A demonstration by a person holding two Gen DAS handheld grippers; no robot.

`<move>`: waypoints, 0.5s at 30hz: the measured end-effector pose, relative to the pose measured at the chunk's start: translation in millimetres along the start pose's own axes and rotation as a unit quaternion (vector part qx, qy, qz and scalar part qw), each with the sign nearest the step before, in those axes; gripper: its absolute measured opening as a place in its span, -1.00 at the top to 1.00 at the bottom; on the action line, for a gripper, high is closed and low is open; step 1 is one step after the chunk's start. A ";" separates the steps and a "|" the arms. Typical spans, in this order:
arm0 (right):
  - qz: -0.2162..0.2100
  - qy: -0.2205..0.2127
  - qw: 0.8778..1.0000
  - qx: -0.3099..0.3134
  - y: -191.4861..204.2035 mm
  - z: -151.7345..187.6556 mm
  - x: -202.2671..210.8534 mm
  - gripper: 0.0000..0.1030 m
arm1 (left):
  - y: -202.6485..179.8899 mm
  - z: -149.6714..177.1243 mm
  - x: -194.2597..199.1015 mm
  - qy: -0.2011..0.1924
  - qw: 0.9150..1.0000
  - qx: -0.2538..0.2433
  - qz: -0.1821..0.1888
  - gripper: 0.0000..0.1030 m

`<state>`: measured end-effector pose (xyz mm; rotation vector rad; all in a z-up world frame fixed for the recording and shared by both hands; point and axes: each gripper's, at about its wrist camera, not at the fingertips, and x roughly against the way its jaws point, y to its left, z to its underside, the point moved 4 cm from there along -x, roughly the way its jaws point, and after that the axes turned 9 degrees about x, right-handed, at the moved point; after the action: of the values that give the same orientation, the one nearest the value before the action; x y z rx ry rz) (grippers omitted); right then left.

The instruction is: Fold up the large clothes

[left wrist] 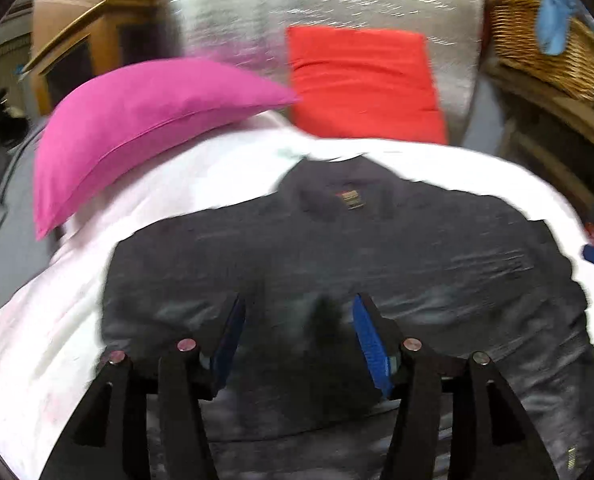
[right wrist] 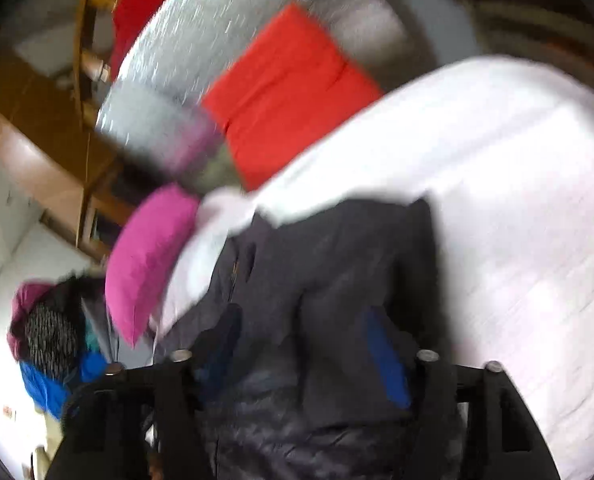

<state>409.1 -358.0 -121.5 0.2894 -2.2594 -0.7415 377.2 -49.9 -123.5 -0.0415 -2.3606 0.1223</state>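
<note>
A dark grey jacket (left wrist: 337, 240) lies spread flat on the white bed (left wrist: 57, 340), collar and label towards the pillows. My left gripper (left wrist: 299, 304) hovers over its lower half, open, and its blue pads (left wrist: 371, 344) stand apart with only fabric lying below them. In the right wrist view the same jacket (right wrist: 337, 260) looks bunched, its quilted lining showing near the camera. My right gripper (right wrist: 303, 316) is open above it, and the pads are not pressing on the cloth. Both views are blurred.
A pink pillow (left wrist: 137, 120) and a red pillow (left wrist: 361, 80) rest at the head of the bed against a silver padded headboard (left wrist: 297, 0). A wicker basket (left wrist: 545, 52) stands at the right. A pile of clothes (right wrist: 49, 332) lies beside the bed, near wooden furniture (left wrist: 97, 20).
</note>
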 end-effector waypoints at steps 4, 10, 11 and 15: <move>0.019 0.040 0.998 -0.051 -53.5 -6.4 -27.7 -0.49 | -25.7 10.5 -29.1 0.050 0.998 -0.014 0.025 -0.17; 0.029 0.104 0.994 0.031 -35.5 -13.5 -77.4 0.60 | -23.7 23.2 -44.1 0.066 0.997 -0.024 0.012 -0.20; 0.047 0.101 0.992 0.062 -26.5 -14.6 -75.9 0.69 | -22.2 22.8 -44.5 0.068 0.997 -0.025 0.013 -0.20; 0.125 0.104 0.982 0.097 -33.1 -9.3 -77.2 0.64 | -27.9 23.3 -53.2 0.062 0.998 -0.031 0.008 -0.20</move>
<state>470.0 -357.2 -180.2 0.1609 -2.1187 -0.3431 398.9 -83.0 -174.3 -0.0956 -2.2410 0.0514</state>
